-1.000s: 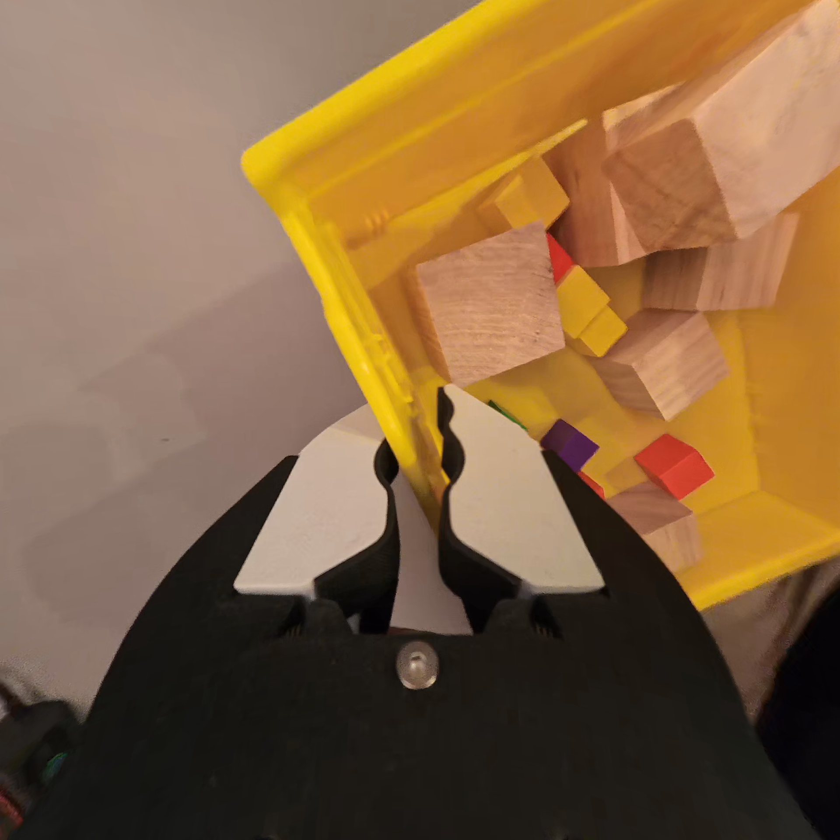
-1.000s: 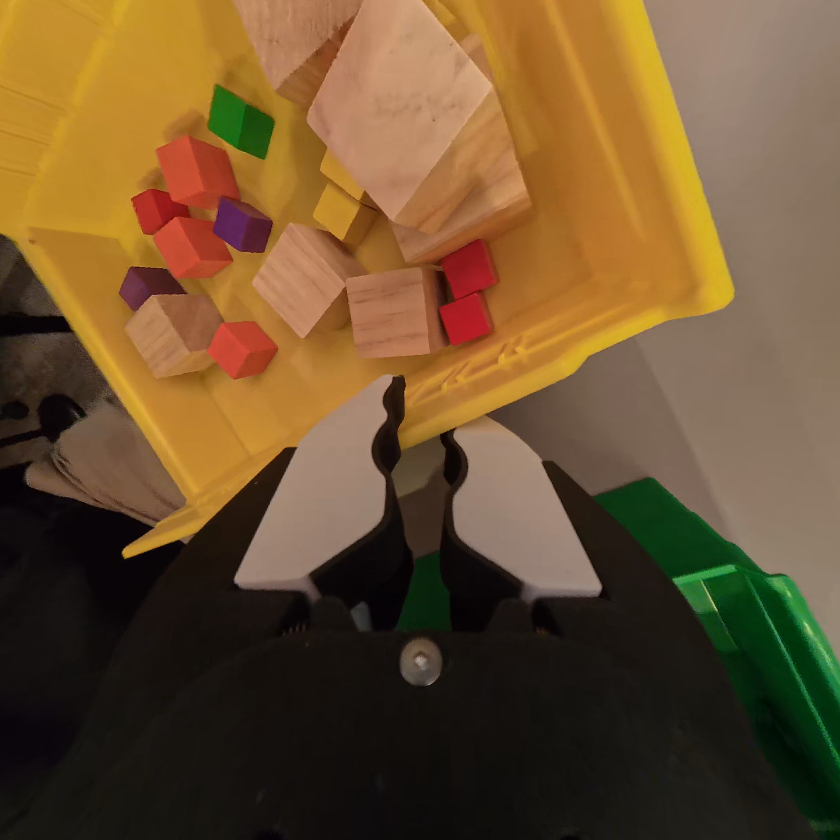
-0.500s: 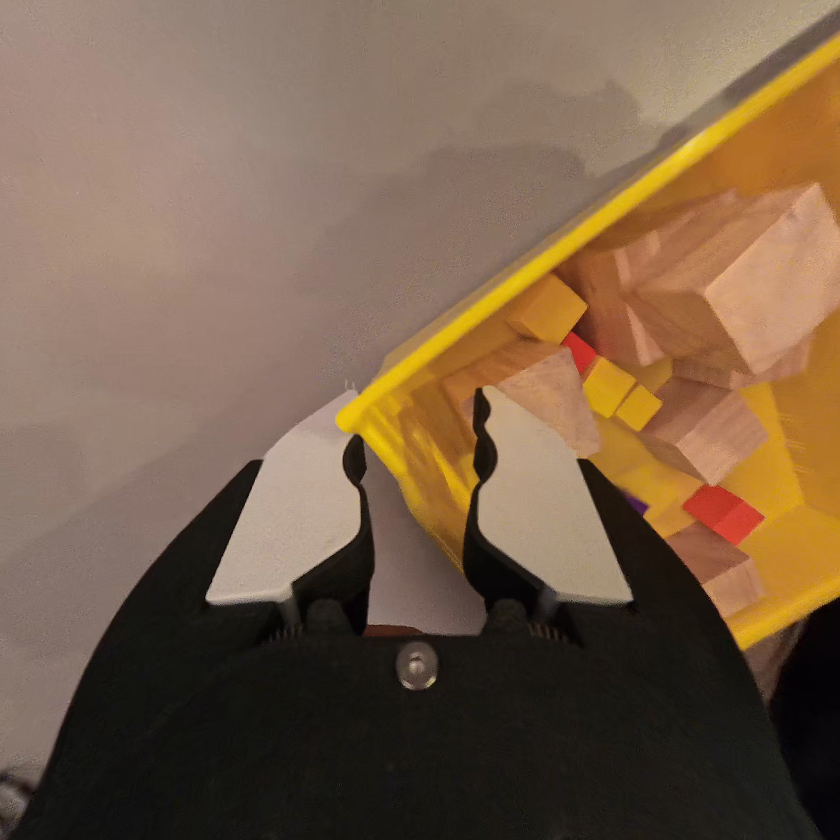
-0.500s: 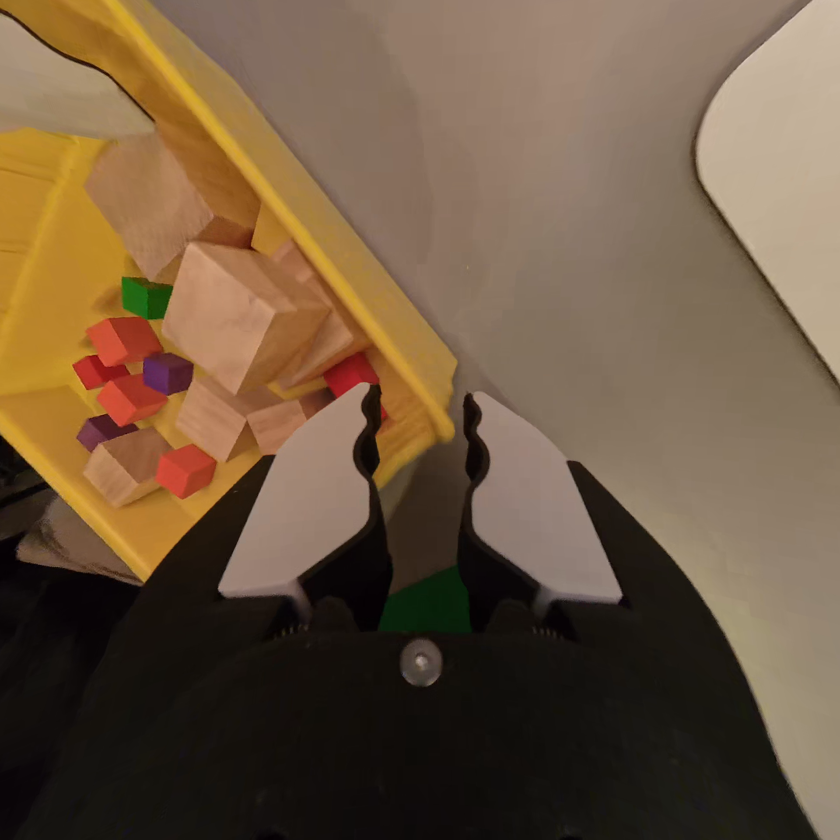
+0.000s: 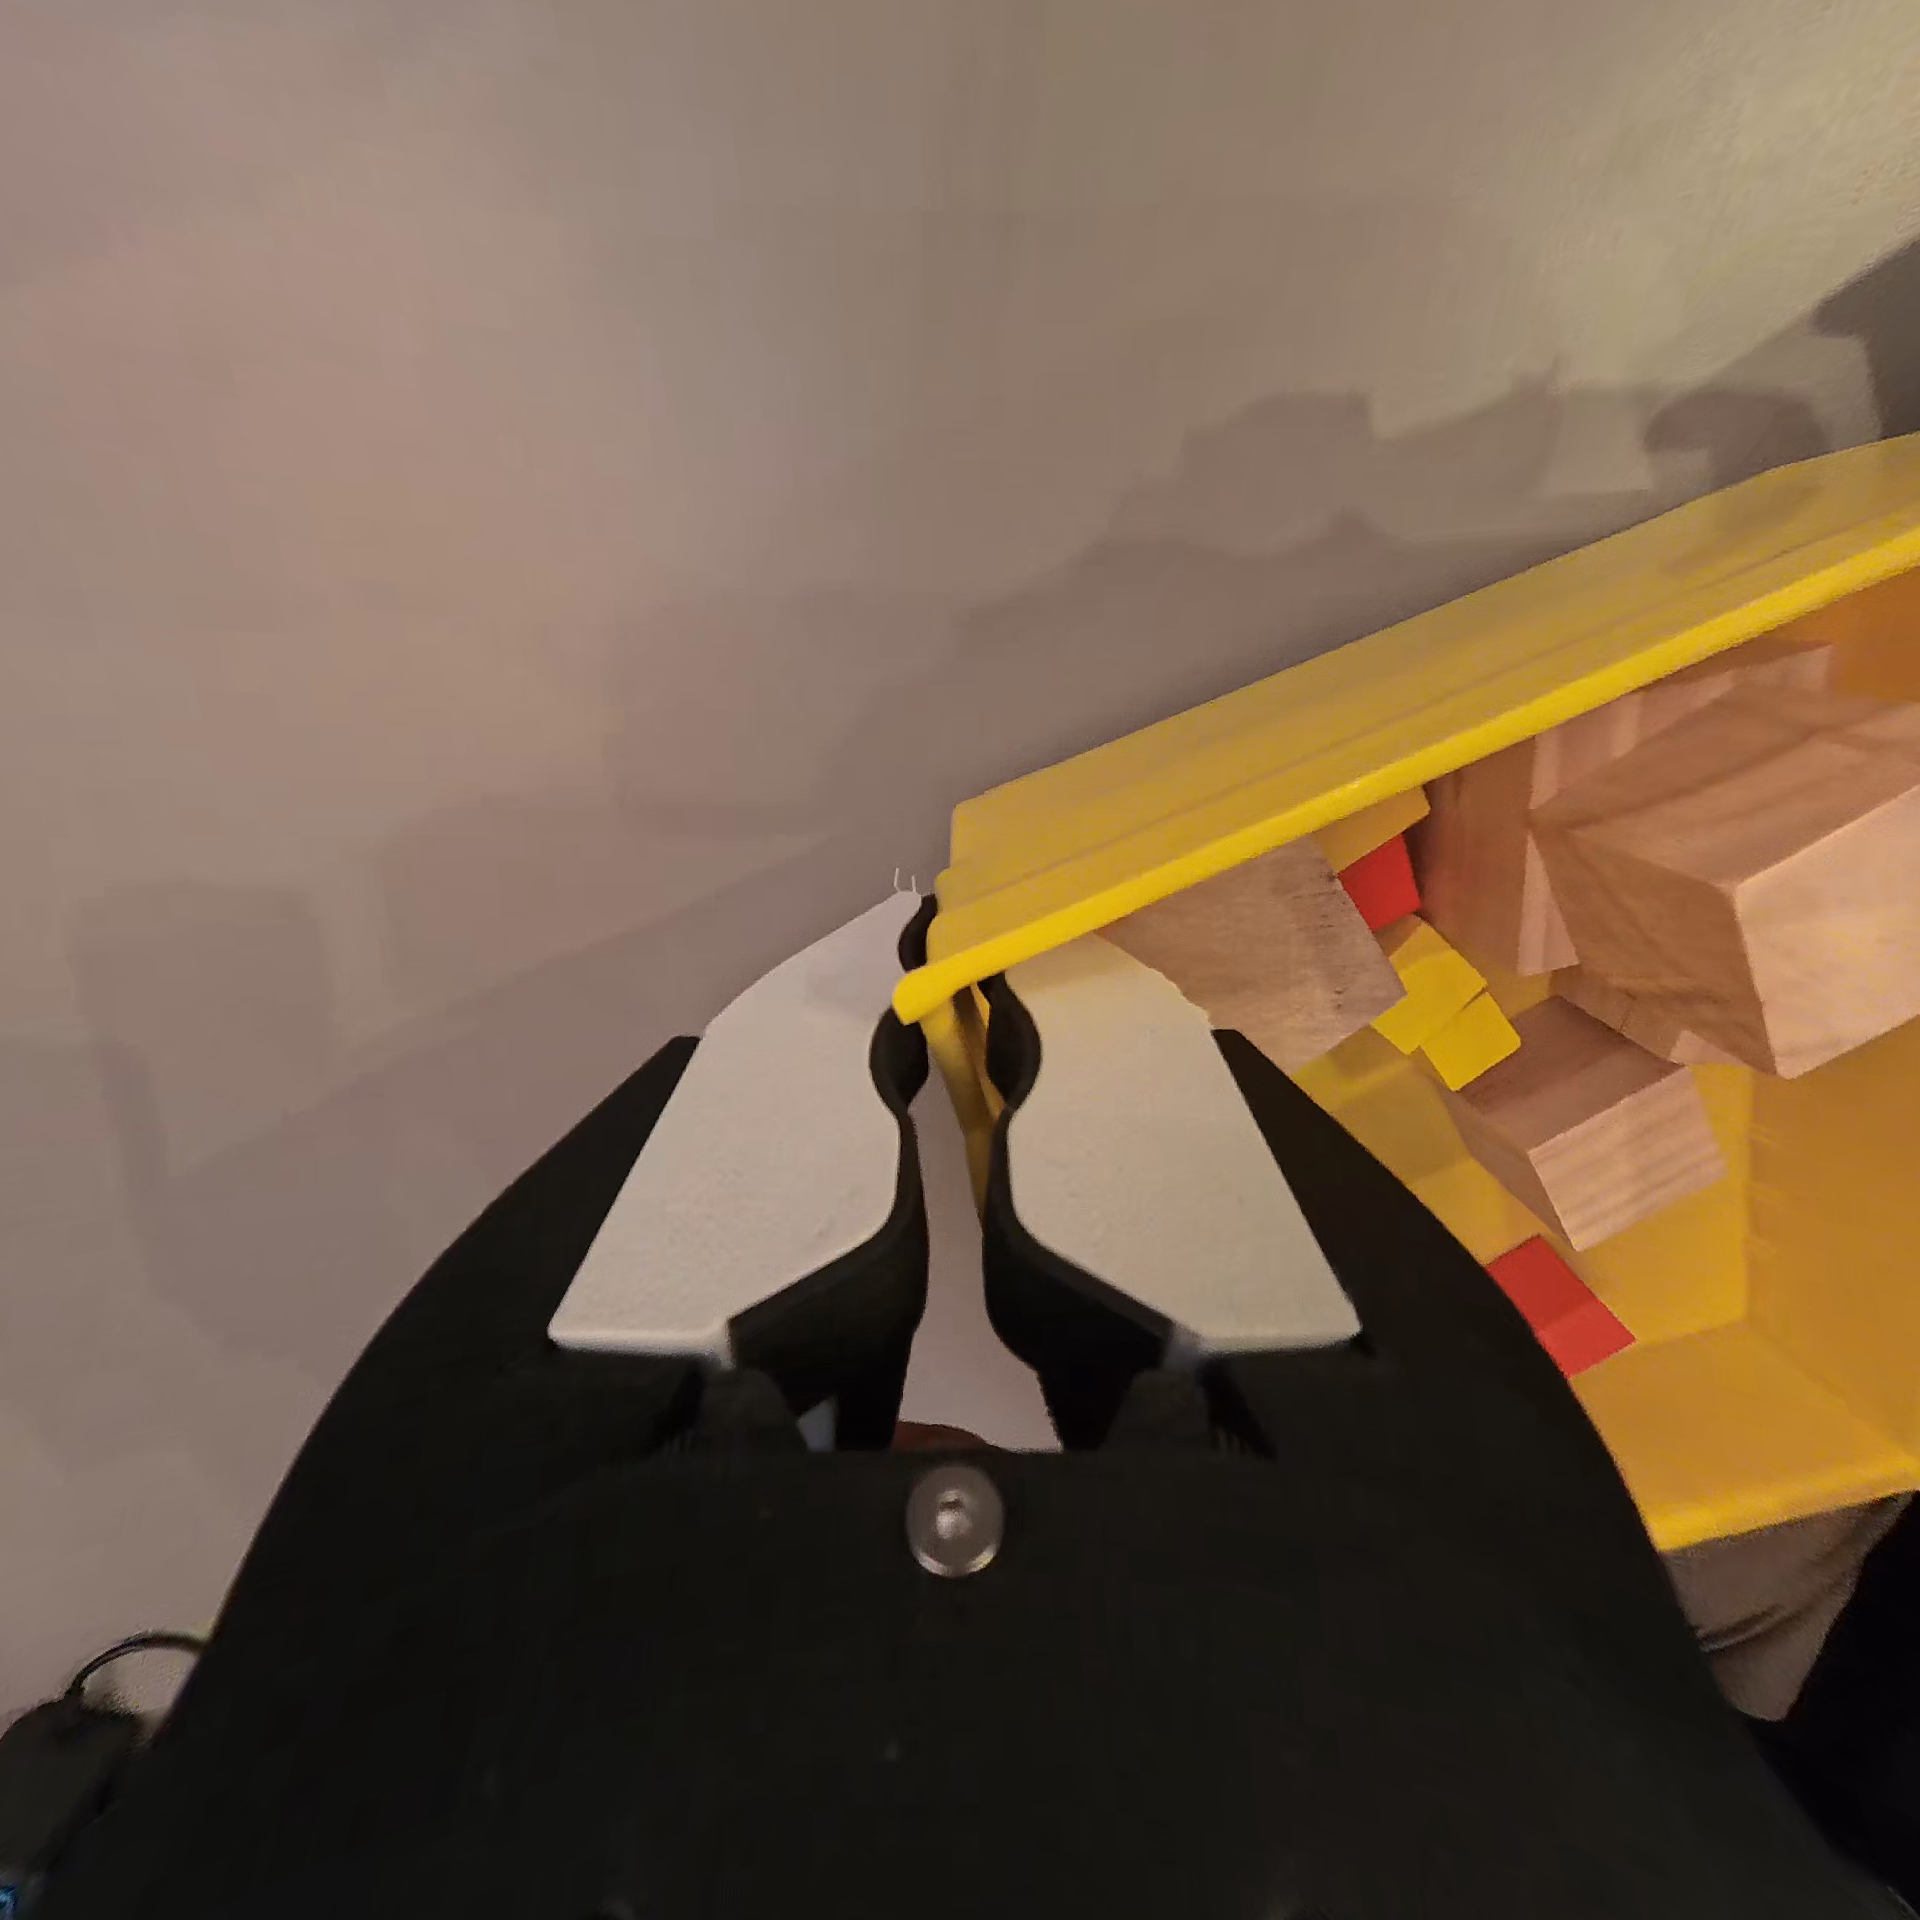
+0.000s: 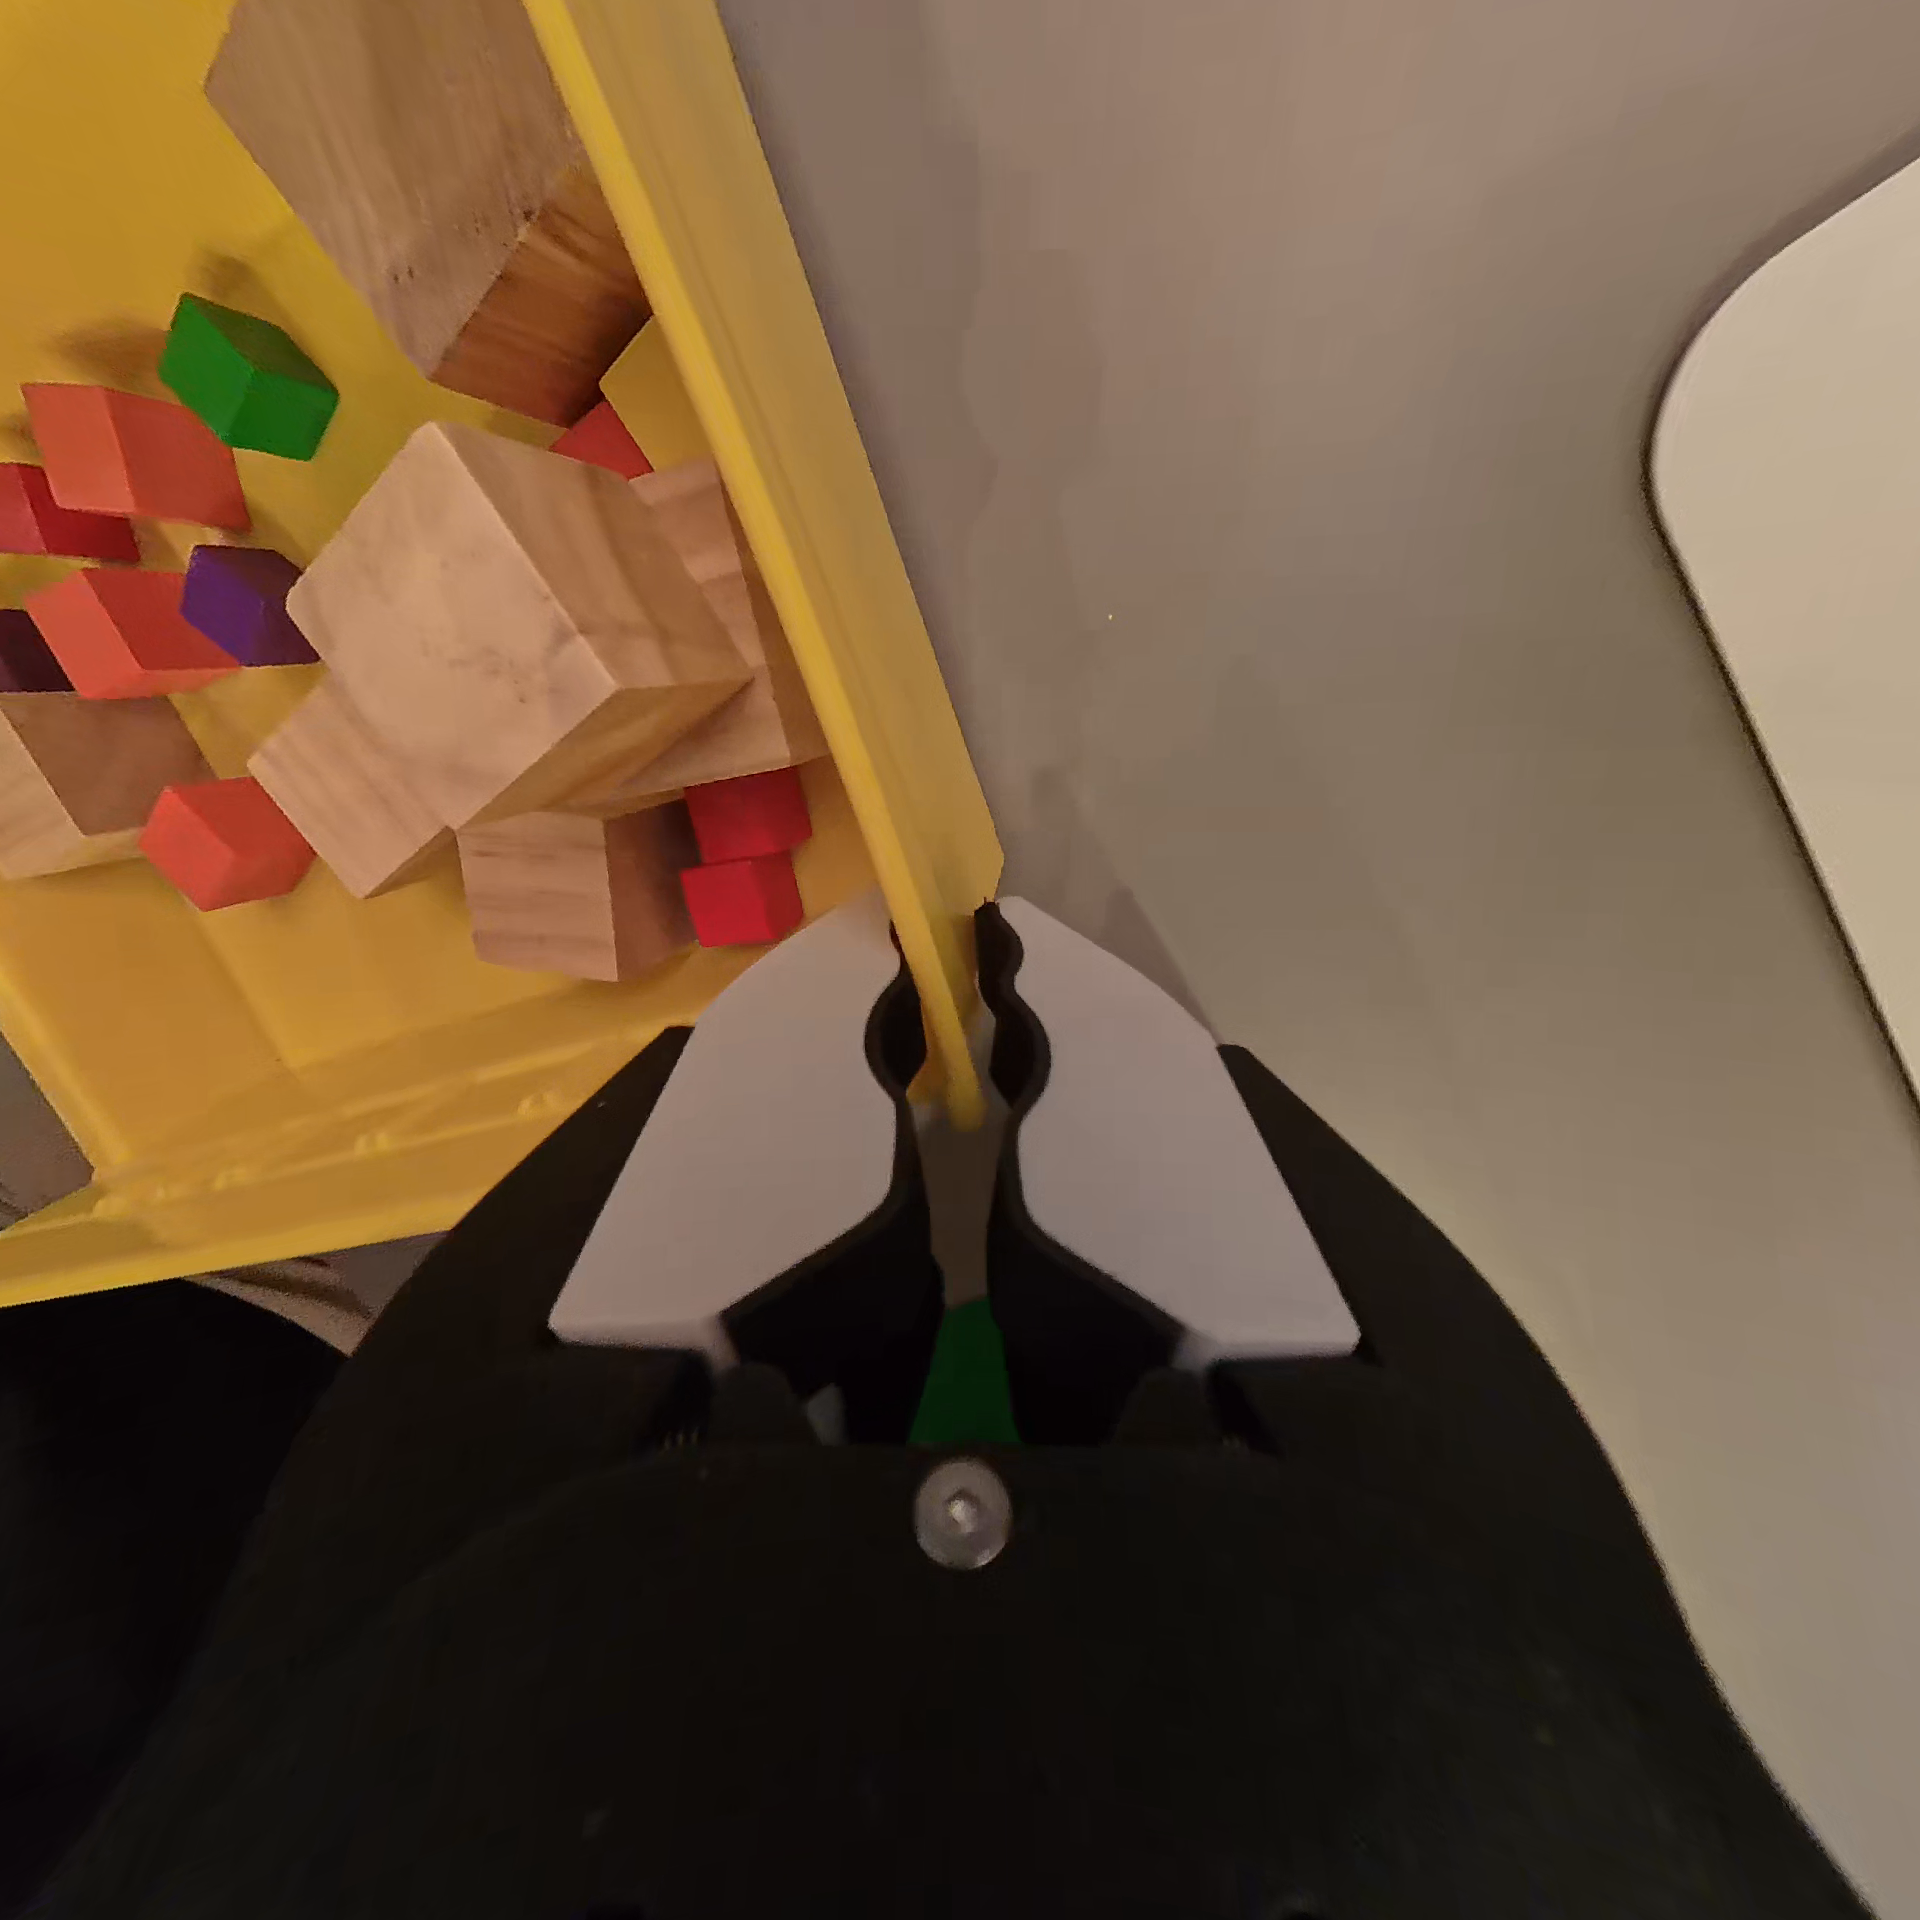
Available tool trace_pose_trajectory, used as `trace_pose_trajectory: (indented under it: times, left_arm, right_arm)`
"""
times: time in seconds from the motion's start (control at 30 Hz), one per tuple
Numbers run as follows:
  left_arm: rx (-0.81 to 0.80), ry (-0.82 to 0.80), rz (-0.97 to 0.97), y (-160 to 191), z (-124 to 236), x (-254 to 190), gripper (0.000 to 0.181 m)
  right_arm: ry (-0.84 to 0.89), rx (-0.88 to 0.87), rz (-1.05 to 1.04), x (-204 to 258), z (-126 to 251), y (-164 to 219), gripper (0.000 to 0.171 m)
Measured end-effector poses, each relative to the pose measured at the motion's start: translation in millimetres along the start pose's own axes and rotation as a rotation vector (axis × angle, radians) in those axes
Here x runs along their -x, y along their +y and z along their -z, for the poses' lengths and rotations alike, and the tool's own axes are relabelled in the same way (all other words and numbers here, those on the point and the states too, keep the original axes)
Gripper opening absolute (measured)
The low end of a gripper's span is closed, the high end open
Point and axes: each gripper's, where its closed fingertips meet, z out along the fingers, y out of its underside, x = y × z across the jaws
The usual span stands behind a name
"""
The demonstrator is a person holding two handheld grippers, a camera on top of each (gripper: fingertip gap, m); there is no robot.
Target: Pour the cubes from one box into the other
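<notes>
A yellow box (image 5: 1351, 769) is held up and tilted steeply, with wooden cubes (image 5: 1704, 935) and small red, yellow, green and purple cubes piled against its far wall. My left gripper (image 5: 951, 997) is shut on the box's left wall near its corner. In the right wrist view the yellow box (image 6: 790, 499) holds the wooden cubes (image 6: 488, 644) and coloured cubes (image 6: 743, 899). My right gripper (image 6: 940, 977) is shut on the box's right wall at the corner. A sliver of the green box (image 6: 966, 1371) shows between the right fingers, below.
A grey wall (image 5: 623, 416) fills the background close behind the box. A white rounded table edge (image 6: 1829, 623) shows at the right. A dark cable (image 5: 94, 1694) lies at the bottom left. Dark cloth (image 6: 125, 1455) is below the box.
Both grippers loosened on the box half a second ago, shifted along its walls toward the far corners, and have shut again. The box has tilted further and the cubes slid against the far wall.
</notes>
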Motion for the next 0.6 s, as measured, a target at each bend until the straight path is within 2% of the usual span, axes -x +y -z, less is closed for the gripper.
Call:
trace_pose_trajectory:
  times: [0.27, 0.43, 0.6]
  left_arm:
    - [-0.03, -0.02, -0.045, -35.5, 36.9, -7.2, 0.006]
    - [-0.047, -0.04, -0.082, -70.2, 67.4, -15.1, 0.005]
    - [-0.096, -0.063, -0.118, -118.0, 107.5, -32.6, 0.006]
  right_arm:
    - [0.045, -0.051, 0.016, -16.4, 48.6, -4.4, 0.005]
    - [0.045, -0.088, 0.011, -31.3, 86.1, -3.3, 0.006]
    - [0.067, -0.126, 0.003, -55.2, 140.8, 2.3, 0.007]
